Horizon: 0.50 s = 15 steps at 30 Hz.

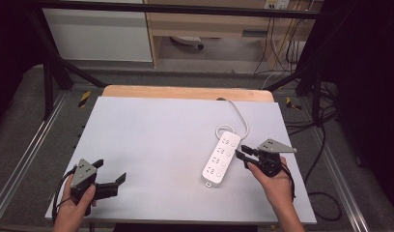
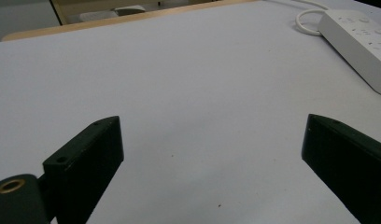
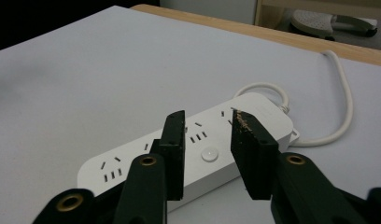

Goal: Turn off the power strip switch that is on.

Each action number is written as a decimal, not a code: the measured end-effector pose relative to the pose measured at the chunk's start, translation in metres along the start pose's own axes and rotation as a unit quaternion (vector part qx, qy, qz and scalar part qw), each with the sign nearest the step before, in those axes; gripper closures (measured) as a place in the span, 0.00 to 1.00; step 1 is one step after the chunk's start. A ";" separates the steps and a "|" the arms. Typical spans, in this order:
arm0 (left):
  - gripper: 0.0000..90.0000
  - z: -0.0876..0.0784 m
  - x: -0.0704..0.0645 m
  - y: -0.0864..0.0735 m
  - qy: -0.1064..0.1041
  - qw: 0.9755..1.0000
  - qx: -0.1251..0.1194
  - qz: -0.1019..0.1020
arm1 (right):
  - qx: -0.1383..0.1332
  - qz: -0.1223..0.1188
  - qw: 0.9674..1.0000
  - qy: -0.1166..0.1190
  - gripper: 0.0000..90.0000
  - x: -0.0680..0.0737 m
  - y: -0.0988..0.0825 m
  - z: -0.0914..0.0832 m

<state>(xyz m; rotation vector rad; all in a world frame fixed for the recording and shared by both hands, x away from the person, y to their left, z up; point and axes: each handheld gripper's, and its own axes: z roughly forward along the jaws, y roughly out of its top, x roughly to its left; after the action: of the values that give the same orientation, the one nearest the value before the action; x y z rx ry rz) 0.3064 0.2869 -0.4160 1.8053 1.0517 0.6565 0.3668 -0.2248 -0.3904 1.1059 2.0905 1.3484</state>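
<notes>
Near the bench's (image 1: 151,125) right edge lies a white power strip (image 1: 221,158); the right gripper (image 1: 243,155) hovers beside it, jaws partly open, empty, while the left gripper (image 1: 110,173) gapes wide near the front-left corner

You're working at a pale grey surface (image 1: 151,140) edged in wood; grey floor (image 1: 31,111), a black frame (image 1: 50,63) and wooden furniture (image 1: 204,24) are surrounding it.

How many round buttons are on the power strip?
4, in a row along the power strip. From its cable end: first, second, third, fourth. The right gripper sits beside it.
</notes>
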 end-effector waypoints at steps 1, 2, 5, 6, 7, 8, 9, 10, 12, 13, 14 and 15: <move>0.06 0.000 0.000 0.000 0.000 1.000 0.000 -0.001 | 0.004 -0.002 1.000 -0.001 0.79 0.000 0.001 0.002; 0.06 0.000 0.000 0.000 0.000 1.000 0.000 -0.001 | 0.005 -0.004 1.000 -0.001 0.81 0.000 0.001 0.004; 0.06 0.000 0.000 0.000 0.001 1.000 0.000 -0.001 | 0.008 -0.007 1.000 0.000 0.87 0.001 0.002 0.010; 0.06 0.000 0.000 0.000 0.000 1.000 0.000 -0.001 | 0.008 -0.007 1.000 0.000 0.89 0.001 0.002 0.011; 0.06 0.000 0.000 0.000 0.000 1.000 0.000 -0.002 | 0.009 -0.008 1.000 0.001 0.90 0.001 0.002 0.013; 0.06 0.000 0.000 0.000 0.000 1.000 0.000 -0.002 | 0.012 -0.007 1.000 0.002 0.92 0.002 0.002 0.014; 0.06 0.000 0.000 0.000 0.000 1.000 0.001 0.001 | 0.014 -0.010 1.000 0.003 0.93 0.001 0.003 0.016; 0.06 0.000 0.000 0.000 0.000 1.000 0.002 0.001 | 0.017 -0.011 1.000 0.003 0.95 0.002 0.003 0.018; 0.06 0.000 0.000 0.000 0.000 1.000 0.001 0.002 | 0.020 -0.013 1.000 0.002 0.96 0.002 0.003 0.021; 0.06 0.000 0.000 0.000 0.000 1.000 0.000 0.000 | 0.023 -0.014 1.000 0.003 0.97 0.003 0.003 0.023; 0.06 0.000 0.001 0.000 0.000 1.000 0.001 0.001 | 0.026 -0.015 1.000 0.002 0.98 0.003 0.003 0.024; 0.06 0.000 0.001 0.000 0.000 1.000 0.001 0.001 | 0.026 -0.017 1.000 0.004 0.98 0.003 0.004 0.026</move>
<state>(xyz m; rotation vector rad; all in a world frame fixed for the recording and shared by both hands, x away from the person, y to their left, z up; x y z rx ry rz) 0.3064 0.2877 -0.4160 1.8094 1.0512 0.6571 0.3845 -0.2074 -0.3985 1.0834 2.1501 1.2918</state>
